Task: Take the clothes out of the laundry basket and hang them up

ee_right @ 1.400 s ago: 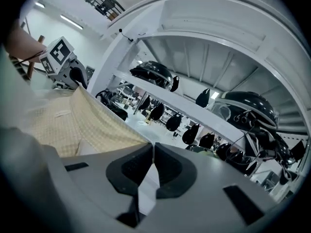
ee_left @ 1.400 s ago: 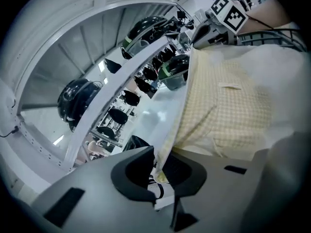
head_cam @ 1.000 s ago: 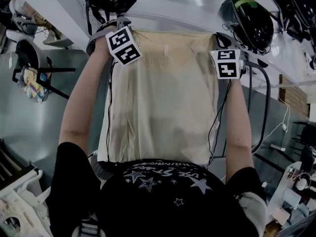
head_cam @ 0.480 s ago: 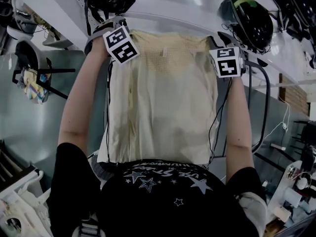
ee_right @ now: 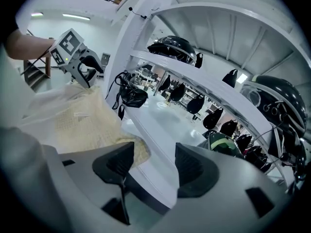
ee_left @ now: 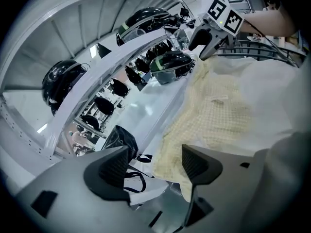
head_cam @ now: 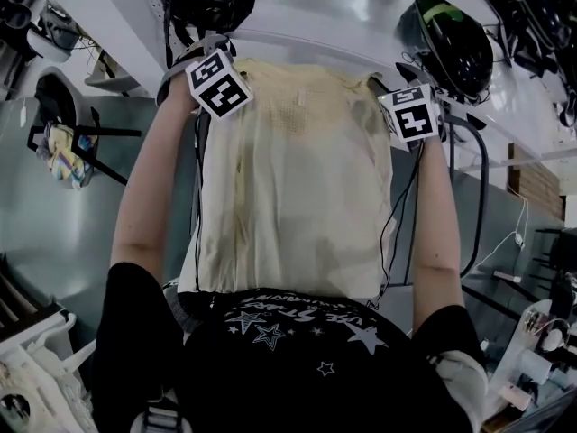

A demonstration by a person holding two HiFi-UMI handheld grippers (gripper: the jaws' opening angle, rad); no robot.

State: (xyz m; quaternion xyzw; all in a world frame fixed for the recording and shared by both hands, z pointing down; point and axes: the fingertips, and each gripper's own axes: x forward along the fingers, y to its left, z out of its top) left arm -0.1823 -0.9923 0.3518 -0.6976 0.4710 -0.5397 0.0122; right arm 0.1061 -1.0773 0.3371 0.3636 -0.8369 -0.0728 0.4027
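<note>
The pale yellow waffle-weave garment (head_cam: 297, 197) hangs draped over the broad white overhead beam (head_cam: 325, 12). The jaws of the left gripper (ee_left: 153, 166) and right gripper (ee_right: 154, 166) have just been opening and stand spread. A top corner lies beside one pad of each, unpinched. Judged a release, with the beam bearing the load.
</note>
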